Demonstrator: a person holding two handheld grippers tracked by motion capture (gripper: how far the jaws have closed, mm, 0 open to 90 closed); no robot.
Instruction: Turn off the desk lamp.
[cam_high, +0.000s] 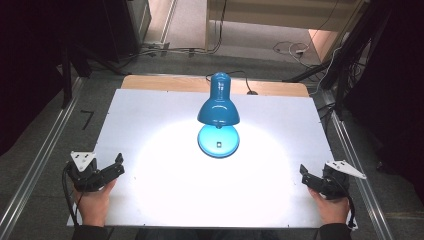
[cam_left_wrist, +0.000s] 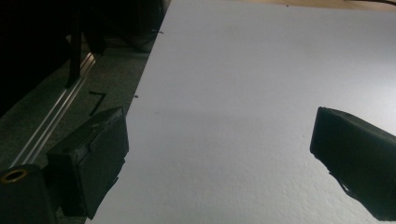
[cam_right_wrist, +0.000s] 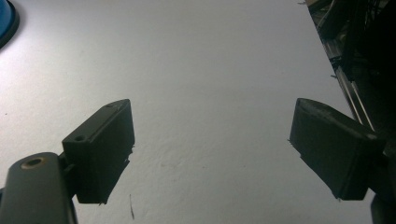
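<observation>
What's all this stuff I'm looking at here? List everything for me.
Desk lamp: one, blue, upright at the table's far middle, switched on, shade over its round base.
Table: one, white top with a wooden far edge, a bright pool of light under the lamp.
Cables: several, dark and white, on the floor beyond the table.
Left tool: one, black, near left corner, jaws apart, empty.
Right tool: one, black, near right corner, jaws apart, empty.

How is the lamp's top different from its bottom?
The shade is a darker blue dome held up in the air; the base is a lighter blue flat disc lying on the table. The shade faces down and throws light; the base is lit by it. Both are round and blue.
</observation>
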